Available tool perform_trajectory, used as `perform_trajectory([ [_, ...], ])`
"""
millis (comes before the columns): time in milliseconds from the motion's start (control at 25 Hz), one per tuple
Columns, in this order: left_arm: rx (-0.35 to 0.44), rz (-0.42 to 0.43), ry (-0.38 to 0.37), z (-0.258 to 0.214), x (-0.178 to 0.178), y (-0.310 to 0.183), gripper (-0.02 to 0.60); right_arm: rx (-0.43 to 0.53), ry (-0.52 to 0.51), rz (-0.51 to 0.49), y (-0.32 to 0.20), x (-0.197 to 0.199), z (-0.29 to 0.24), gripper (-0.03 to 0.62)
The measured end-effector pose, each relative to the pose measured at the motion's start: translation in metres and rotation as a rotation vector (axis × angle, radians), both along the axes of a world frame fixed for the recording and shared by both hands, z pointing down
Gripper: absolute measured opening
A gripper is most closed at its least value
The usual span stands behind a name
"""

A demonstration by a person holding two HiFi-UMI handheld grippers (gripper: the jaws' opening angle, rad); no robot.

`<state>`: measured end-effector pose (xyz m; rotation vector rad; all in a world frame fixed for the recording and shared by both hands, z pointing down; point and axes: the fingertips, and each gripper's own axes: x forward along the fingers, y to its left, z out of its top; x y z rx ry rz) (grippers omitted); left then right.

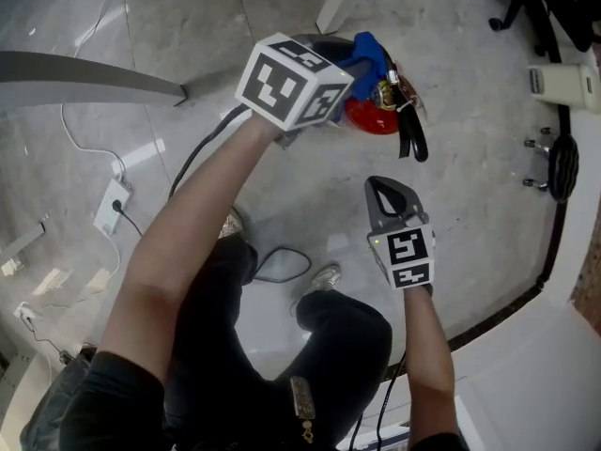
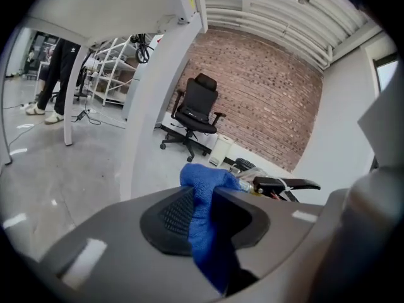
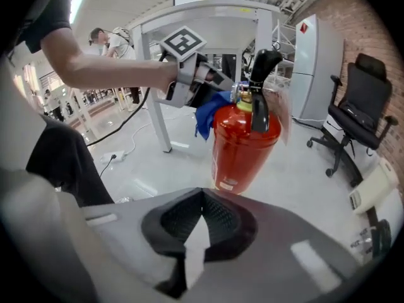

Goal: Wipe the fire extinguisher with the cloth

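A red fire extinguisher [image 3: 243, 144] with a black handle [image 3: 262, 65] stands upright on the floor; in the head view its red body [image 1: 371, 117] shows under the left gripper. My left gripper [image 1: 352, 64] is shut on a blue cloth [image 1: 371, 53] and holds it against the extinguisher's top, by the valve. The left gripper view shows the cloth [image 2: 205, 213] pinched between the jaws, with the handle [image 2: 284, 185] just beyond. My right gripper [image 1: 387, 195] hangs nearer the person, shut and empty, pointing at the extinguisher from a short distance [image 3: 202, 197].
A white table [image 3: 208, 17] stands right behind the extinguisher, its leg [image 2: 151, 106] close to the left gripper. A power strip [image 1: 113, 205] and cables lie on the floor at the left. A black office chair [image 3: 363, 100] and a small white appliance [image 1: 568, 83] are off to the right.
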<state>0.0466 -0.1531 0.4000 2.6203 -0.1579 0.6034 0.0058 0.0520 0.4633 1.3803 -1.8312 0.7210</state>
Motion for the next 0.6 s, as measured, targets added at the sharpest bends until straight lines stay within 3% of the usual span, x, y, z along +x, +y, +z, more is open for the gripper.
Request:
perform_trajectory([
  [200, 0.059, -0.090, 0.029, 0.024, -0.001, -0.020, 0.074, 0.043, 0.028, -0.170, 0.010, 0.002, 0.035, 0.002],
  [360, 0.105, -0.112, 0.005, 0.058, -0.007, -0.023, 0.069, 0.064, -0.052, -0.215, -0.004, -0.006, 0.060, 0.002],
  [600, 0.064, -0.191, 0.005, 0.127, -0.018, -0.019, 0.068, 0.047, -0.099, -0.296, -0.027, -0.031, 0.101, 0.002],
])
